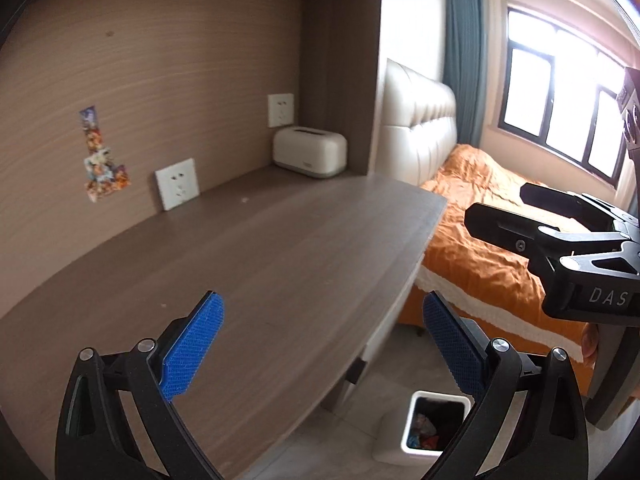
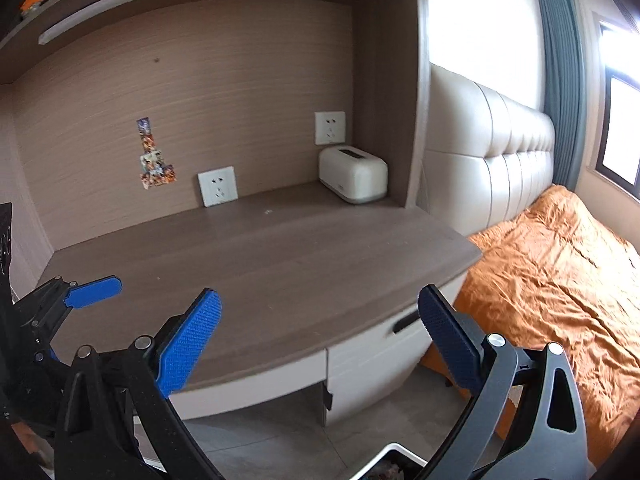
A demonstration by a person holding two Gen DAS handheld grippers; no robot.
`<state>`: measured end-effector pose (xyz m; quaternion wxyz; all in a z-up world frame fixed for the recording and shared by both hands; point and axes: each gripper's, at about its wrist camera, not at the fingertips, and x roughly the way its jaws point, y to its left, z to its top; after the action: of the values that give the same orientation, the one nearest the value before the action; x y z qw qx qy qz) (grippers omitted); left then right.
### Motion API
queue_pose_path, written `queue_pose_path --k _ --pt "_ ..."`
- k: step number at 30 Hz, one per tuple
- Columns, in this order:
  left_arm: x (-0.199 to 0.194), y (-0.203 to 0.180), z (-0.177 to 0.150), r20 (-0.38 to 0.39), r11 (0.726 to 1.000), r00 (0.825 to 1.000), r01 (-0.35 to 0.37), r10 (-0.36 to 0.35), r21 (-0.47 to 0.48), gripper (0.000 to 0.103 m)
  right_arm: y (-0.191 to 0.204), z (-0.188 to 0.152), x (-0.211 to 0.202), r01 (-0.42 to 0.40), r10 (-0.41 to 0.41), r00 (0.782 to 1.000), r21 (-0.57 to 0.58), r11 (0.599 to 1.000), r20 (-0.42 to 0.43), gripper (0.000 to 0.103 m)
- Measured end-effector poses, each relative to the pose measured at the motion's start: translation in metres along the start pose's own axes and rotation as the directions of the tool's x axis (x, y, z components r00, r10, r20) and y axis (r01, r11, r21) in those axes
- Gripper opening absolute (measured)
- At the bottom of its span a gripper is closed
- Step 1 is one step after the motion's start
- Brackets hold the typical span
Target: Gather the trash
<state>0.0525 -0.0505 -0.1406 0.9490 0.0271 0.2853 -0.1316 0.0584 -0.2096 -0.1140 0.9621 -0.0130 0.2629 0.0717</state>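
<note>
A white trash bin [image 1: 400, 426] stands on the floor by the desk's right end, with crumpled colourful trash [image 1: 425, 429] inside. Only its rim [image 2: 394, 450] shows at the bottom of the right wrist view. My left gripper [image 1: 324, 344] hovers open over the desk's front edge, nothing between its blue pads. My right gripper [image 2: 320, 340] is open too and holds nothing; it also appears at the right edge as the right gripper [image 1: 496, 204], above the bed. One of the left gripper's fingers [image 2: 94, 291] shows low on the left. A tiny white speck [image 2: 268, 211] lies on the desk.
The brown wooden desk [image 1: 280, 260] sits in an alcove with a cream box [image 1: 310, 152] in the back right corner, two wall sockets and stickers [image 1: 100, 160]. A bed with an orange cover [image 2: 560, 264] adjoins the desk's right. Drawers [image 2: 372, 356] sit below.
</note>
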Motion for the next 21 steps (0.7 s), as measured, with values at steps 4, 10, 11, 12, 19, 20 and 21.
queue_pose_path --k 4,10,11,12,19,20,21 --pt "-0.034 0.053 0.012 0.027 0.995 0.996 -0.08 0.082 -0.062 0.098 0.048 0.023 -0.001 -0.047 0.049 0.998 -0.041 0.998 0.047 0.098" --pt "-0.072 0.112 0.017 0.028 0.974 0.98 -0.193 0.198 -0.123 0.098 0.103 0.046 0.01 -0.125 0.128 0.99 -0.042 0.991 0.063 0.098" --pt "-0.076 0.12 0.017 0.027 0.97 0.977 -0.206 0.211 -0.128 0.098 0.111 0.049 0.012 -0.136 0.139 0.988 -0.041 0.99 0.07 0.098" --pt "-0.081 0.124 0.016 0.034 0.967 0.973 -0.22 0.226 -0.132 0.098 0.117 0.053 0.015 -0.146 0.149 0.987 -0.042 0.988 0.067 0.098" --pt "-0.108 0.149 0.021 0.053 0.946 0.951 -0.296 0.305 -0.132 0.098 0.147 0.072 0.03 -0.213 0.212 0.975 0.02 0.977 0.062 0.098" --pt "-0.113 0.153 0.023 0.057 0.943 0.948 -0.303 0.313 -0.138 0.098 0.15 0.073 0.031 -0.222 0.22 0.974 0.027 0.975 0.059 0.098" --pt "-0.114 0.155 0.024 0.063 0.941 0.946 -0.307 0.318 -0.144 0.098 0.153 0.075 0.032 -0.224 0.222 0.973 0.027 0.974 0.059 0.098"
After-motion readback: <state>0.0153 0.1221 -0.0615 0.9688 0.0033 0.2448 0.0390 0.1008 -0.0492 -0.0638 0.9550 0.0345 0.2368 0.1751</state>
